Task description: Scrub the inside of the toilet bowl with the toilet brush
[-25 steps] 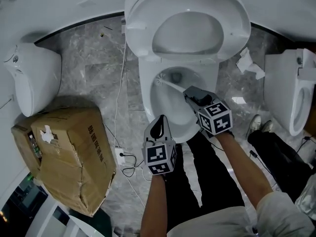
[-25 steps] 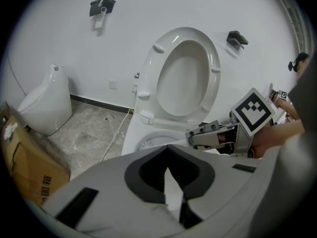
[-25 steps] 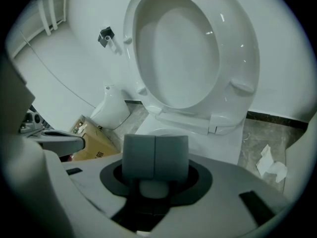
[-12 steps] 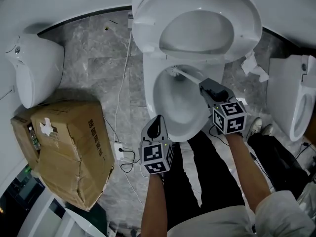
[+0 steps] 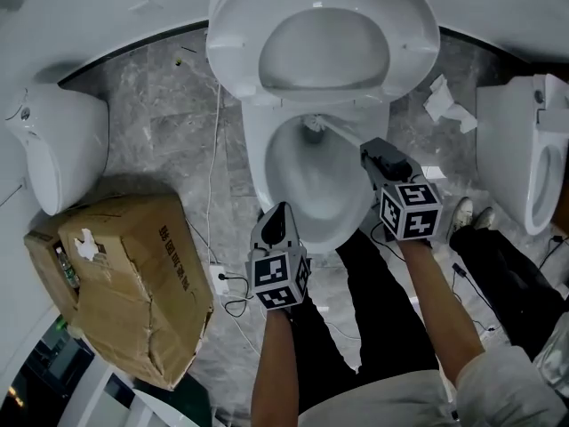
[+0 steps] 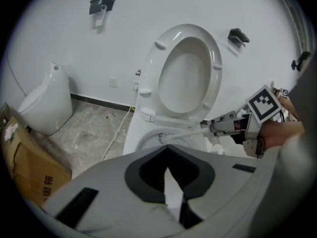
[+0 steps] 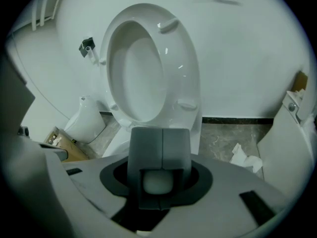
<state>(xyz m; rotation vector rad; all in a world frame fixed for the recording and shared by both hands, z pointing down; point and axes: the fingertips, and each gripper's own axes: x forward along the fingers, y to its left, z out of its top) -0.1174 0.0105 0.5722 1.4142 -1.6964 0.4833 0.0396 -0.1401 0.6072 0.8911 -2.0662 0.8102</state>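
The toilet brush [image 5: 315, 125] has its head at the back of the toilet bowl [image 5: 302, 185], just under the seat hinge. A second ago it was on the left wall, so I judge the scrubbing is going around. The right gripper [image 5: 373, 154] clamps the handle. The left gripper [image 5: 279, 219] hangs closed and empty. The print on the cardboard box [image 5: 133, 274] is unreadable.

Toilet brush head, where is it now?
Head view: the brush head sits at the toilet bowl's rear edge, under the raised seat, left of the right gripper.
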